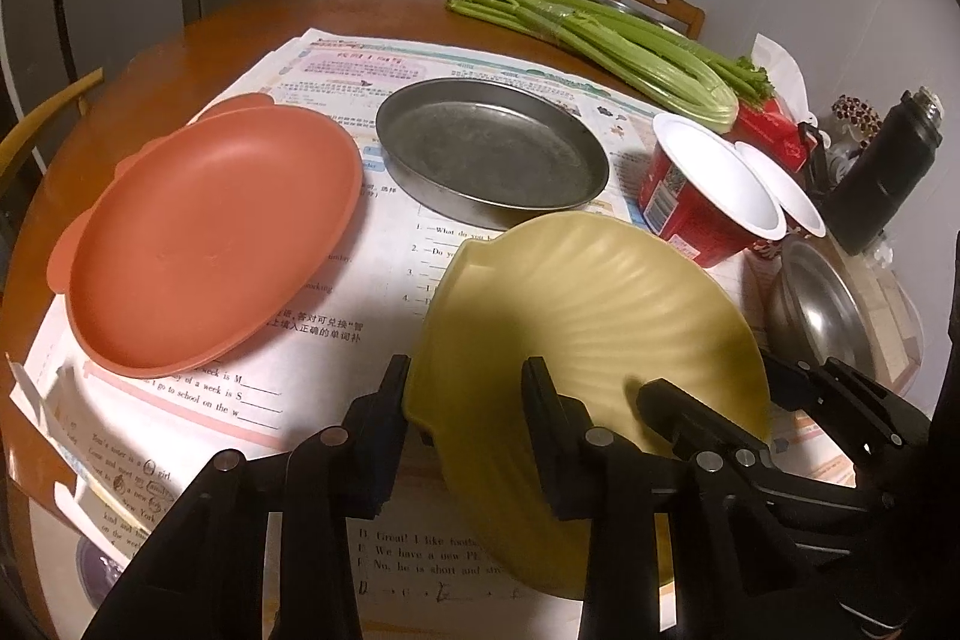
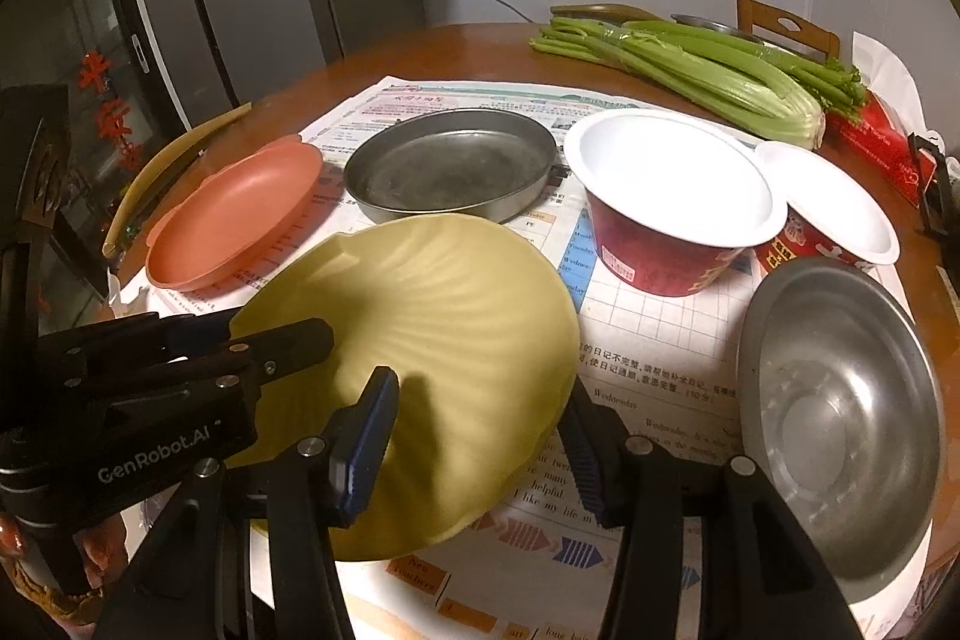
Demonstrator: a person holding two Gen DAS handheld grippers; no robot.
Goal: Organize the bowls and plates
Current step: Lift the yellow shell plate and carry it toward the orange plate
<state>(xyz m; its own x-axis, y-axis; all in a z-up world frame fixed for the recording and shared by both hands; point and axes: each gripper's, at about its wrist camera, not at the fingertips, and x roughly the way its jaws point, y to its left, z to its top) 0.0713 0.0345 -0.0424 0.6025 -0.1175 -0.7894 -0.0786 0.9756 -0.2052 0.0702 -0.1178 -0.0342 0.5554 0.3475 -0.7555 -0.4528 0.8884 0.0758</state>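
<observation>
One yellow shell-ribbed plastic plate (image 1: 588,292), the piece in hand: it sits on your side of the grey round metal pan (image 1: 492,153), tilted, its far rim towards the pan

Two grippers on it. Your left gripper (image 1: 468,382) is clamped on the plate's near-left rim, one finger under the edge and one inside the dish. Your right gripper (image 2: 474,418) is closed across the near-right rim. The plate spans the gap between your hands

One salmon-pink lobed plastic plate (image 1: 210,232), just left of the pan, lying flat and empty

One pan, as above, empty, mid-table

Two red paper cups with white insides (image 2: 672,190), right of the pan, touching each other, the larger one closer to the pan

One shiny steel bowl (image 2: 840,412), right of the pan and nearer you, just beside your right gripper

One bunch of green celery (image 1: 600,33), beyond the pan to its right

One black bottle (image 1: 882,172), far right of the pan

Several printed sheets (image 1: 336,322), spread under the pan and all the dishes

Bearing for the coming move, as a judgement: the likeliest stacking partners are the pink plate and the pan, both ahead of the yellow plate. The pink one is on your left hand's side, so that hand leads; the yellow plate's long axis runs from your grippers away to its notched far-left corner
</observation>
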